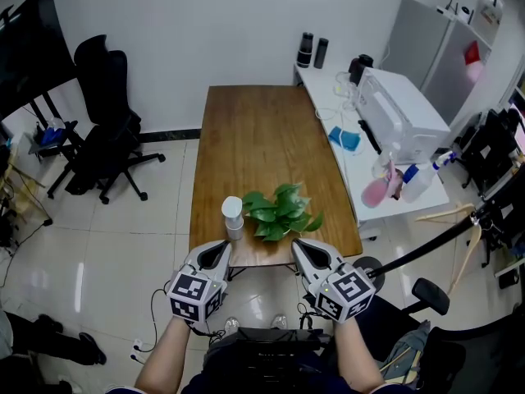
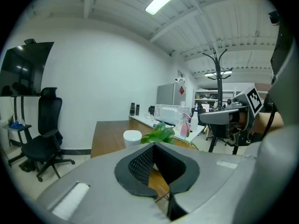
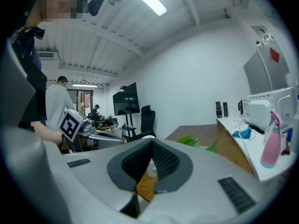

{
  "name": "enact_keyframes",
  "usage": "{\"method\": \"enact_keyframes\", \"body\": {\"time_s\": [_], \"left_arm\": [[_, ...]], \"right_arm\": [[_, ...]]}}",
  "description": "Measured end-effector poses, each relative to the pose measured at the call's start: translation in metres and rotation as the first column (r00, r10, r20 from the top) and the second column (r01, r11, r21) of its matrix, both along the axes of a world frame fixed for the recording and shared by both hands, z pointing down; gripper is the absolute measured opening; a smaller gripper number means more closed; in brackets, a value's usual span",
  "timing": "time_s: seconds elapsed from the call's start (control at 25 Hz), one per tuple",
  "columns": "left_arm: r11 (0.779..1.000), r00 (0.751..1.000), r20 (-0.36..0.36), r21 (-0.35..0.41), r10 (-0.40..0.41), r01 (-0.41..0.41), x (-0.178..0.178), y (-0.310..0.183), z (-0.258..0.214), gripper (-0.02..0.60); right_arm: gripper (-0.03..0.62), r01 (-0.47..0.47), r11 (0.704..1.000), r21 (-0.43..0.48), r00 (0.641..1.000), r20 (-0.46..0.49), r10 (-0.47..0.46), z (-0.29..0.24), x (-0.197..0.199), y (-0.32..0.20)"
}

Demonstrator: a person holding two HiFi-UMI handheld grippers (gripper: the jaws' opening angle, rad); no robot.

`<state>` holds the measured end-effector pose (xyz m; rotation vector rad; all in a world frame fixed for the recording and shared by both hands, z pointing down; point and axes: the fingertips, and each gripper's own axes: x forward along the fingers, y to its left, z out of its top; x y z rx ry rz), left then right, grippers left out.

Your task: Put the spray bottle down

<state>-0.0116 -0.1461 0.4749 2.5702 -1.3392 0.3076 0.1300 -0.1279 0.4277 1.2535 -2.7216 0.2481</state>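
Observation:
The spray bottle (image 1: 233, 217), white-capped and pale-bodied, stands upright near the front edge of the wooden table (image 1: 262, 130). A green leafy plant (image 1: 280, 213) sits just to its right. My left gripper (image 1: 225, 246) hovers at the table's front edge, just below the bottle, shut and holding nothing. My right gripper (image 1: 297, 245) is level with it below the plant, also shut and holding nothing. In the left gripper view the bottle's cap (image 2: 132, 137) and the plant (image 2: 161, 133) show beyond the shut left gripper (image 2: 154, 146). In the right gripper view the cap (image 3: 148, 136) peeks over the shut right gripper (image 3: 150, 143).
A white side desk (image 1: 344, 138) along the table's right edge carries a white appliance (image 1: 402, 113), a pink bottle (image 1: 377, 189) and other spray bottles. Black office chairs (image 1: 102, 130) stand on the tiled floor to the left. A coat rack (image 1: 459, 228) leans at right.

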Motion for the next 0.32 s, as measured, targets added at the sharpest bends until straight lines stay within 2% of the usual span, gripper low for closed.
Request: {"method": "enact_keyframes", "body": {"time_s": [0.32], "left_arm": [[1.000,1.000,0.007,0.002,0.009,-0.009,0.0025,0.0009,-0.0028,0.009]], "right_arm": [[0.000,0.006,1.000,0.002,1.000,-0.006,-0.006,-0.0004,-0.0032,0.0007]]}}
